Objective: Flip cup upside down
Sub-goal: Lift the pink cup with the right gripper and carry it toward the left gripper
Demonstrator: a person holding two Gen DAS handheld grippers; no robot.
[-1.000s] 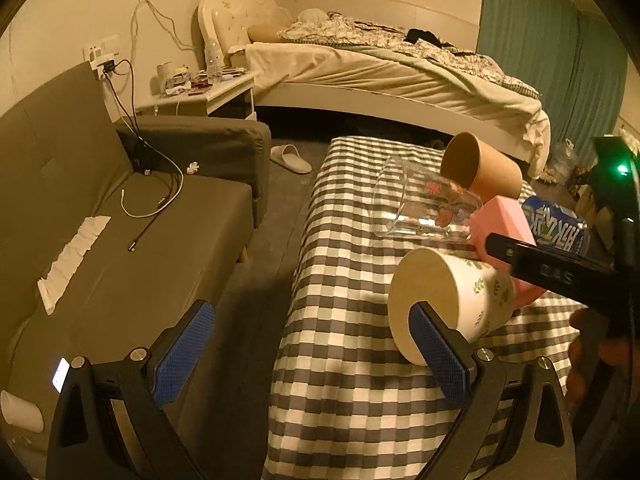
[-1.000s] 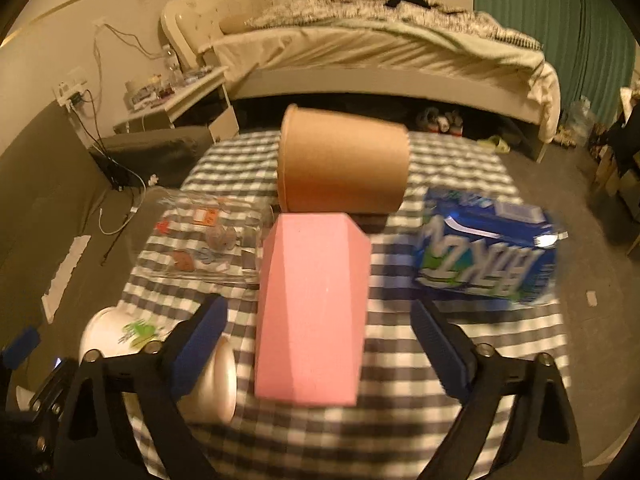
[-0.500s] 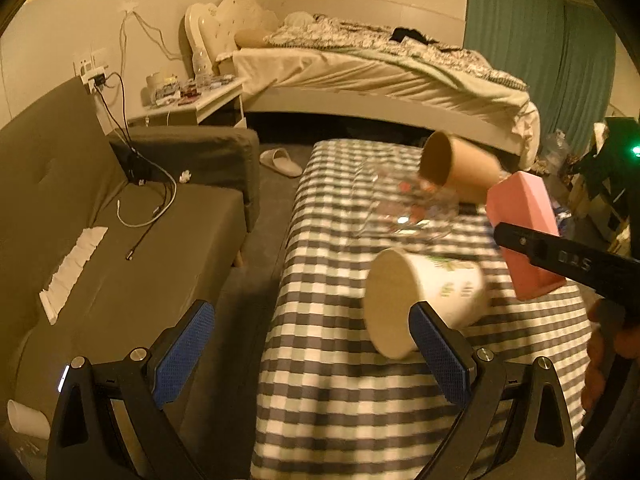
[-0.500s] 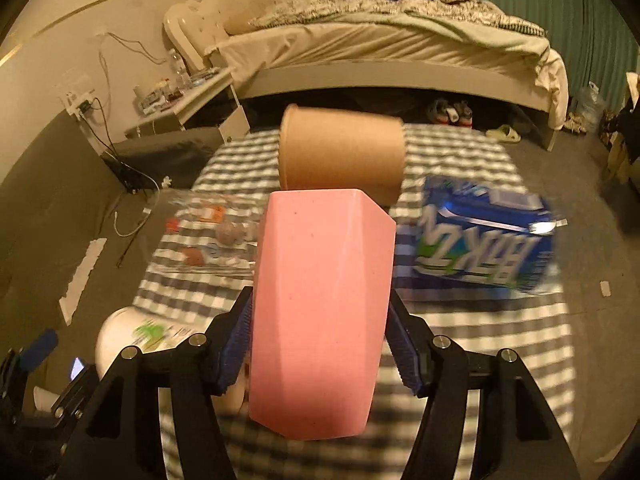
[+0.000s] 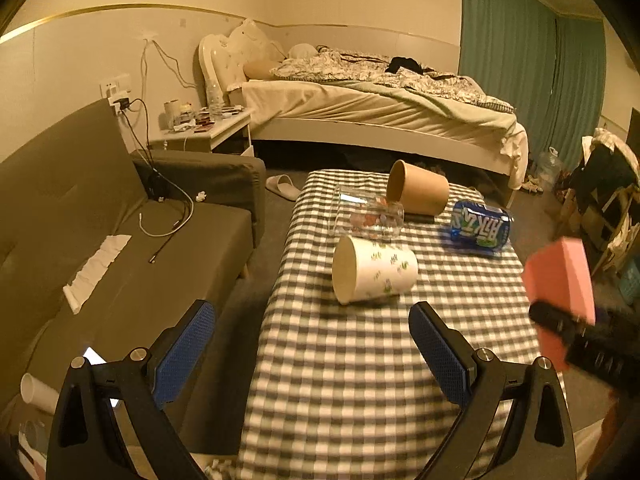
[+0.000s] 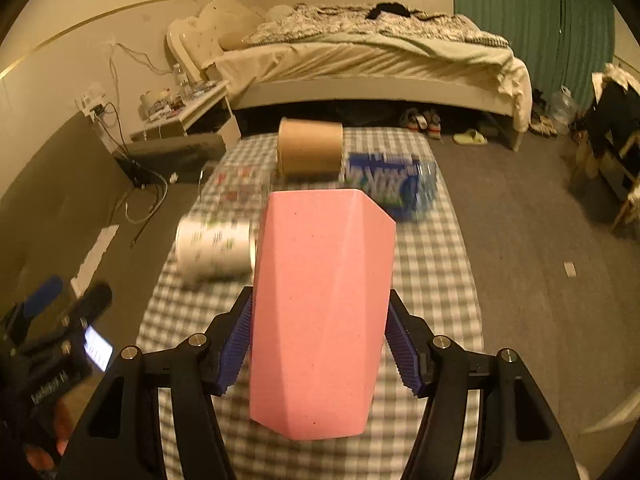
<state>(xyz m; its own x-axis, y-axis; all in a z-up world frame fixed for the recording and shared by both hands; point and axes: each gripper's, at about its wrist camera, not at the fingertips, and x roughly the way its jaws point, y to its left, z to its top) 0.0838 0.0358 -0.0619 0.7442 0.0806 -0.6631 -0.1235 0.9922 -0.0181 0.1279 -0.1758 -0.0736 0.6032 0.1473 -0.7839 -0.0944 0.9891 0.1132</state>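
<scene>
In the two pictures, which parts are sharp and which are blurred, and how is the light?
Left wrist view: warm dim yellow light, strong fisheye bending; the white cup looks sharp, the pink cup at the right edge is smeared. Right wrist view: the pink cup is sharp, while the blue can and checked cloth are motion-blurred.

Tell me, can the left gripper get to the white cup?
Probably yes. The left gripper is open and empty, and the white cup lies on its side just ahead, with only bare checked cloth between.
</scene>
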